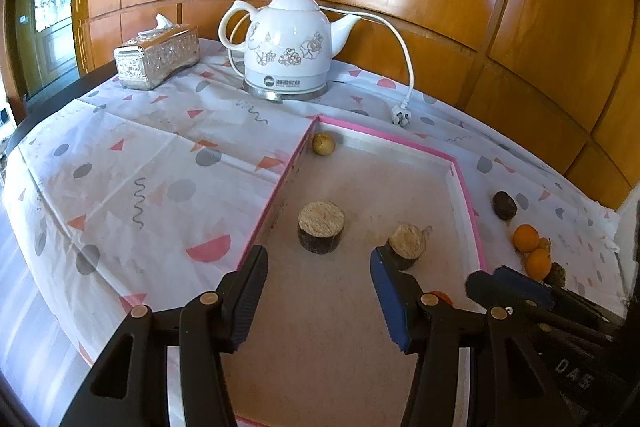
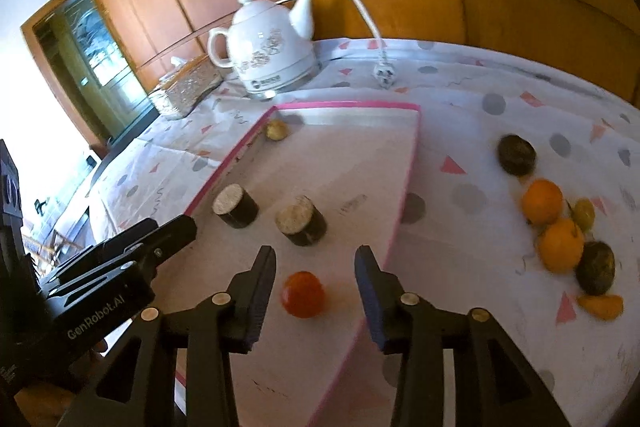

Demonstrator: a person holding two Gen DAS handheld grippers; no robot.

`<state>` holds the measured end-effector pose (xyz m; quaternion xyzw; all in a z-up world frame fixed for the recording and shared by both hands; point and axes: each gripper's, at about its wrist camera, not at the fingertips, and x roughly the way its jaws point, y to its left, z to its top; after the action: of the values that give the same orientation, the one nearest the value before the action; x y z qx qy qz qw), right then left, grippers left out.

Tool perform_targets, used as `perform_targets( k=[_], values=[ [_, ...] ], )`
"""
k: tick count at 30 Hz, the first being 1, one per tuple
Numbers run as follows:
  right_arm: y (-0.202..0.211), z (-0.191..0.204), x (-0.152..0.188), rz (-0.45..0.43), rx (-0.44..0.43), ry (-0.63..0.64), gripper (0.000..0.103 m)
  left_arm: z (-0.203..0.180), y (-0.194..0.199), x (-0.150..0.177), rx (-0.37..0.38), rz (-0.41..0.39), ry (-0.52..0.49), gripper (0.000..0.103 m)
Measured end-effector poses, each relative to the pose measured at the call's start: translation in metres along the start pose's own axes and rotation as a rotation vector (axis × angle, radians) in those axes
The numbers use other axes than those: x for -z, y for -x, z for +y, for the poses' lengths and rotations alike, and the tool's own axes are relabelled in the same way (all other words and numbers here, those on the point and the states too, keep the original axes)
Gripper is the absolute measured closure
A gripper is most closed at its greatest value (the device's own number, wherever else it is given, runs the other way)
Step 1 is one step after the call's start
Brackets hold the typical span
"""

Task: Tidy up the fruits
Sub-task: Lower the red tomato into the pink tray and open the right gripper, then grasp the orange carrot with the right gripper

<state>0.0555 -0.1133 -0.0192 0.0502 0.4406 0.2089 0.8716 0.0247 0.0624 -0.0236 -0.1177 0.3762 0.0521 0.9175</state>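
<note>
A pink-rimmed tray holds two dark cylinders with pale cut tops and a small yellow-brown fruit in its far corner. My left gripper hangs open over the tray's near half, nothing between its fingers. An orange-red fruit lies on the tray between the fingers of my right gripper, which is open, with the pads clear of it. On the cloth right of the tray lie two oranges, two dark fruits and an orange piece.
A white floral kettle with its cord and plug stands behind the tray, a silver tissue box to its left. Wood panelling closes the back. The patterned tablecloth covers the table left of the tray.
</note>
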Motion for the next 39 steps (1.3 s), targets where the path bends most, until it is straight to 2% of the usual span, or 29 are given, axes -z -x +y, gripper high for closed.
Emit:
perform_targets(
  k=[10,20,32,39],
  values=[
    [0.039,-0.044,0.016,-0.081,0.099,-0.132,0.061,-0.02,0.006,0.003,0.036,-0.008,-0.055,0.049],
    [0.063,-0.11,0.046,-0.083,0.195,-0.278,0.061,-0.046,0.011,0.008,0.085,-0.003,-0.124,0.049],
    [0.084,-0.156,0.055,-0.103,0.275,-0.344,0.061,-0.091,0.014,0.014,0.182,0.017,-0.228,0.049],
    [0.085,-0.166,0.059,-0.095,0.294,-0.359,0.061,-0.108,0.008,0.022,0.21,0.051,-0.267,0.049]
  ],
)
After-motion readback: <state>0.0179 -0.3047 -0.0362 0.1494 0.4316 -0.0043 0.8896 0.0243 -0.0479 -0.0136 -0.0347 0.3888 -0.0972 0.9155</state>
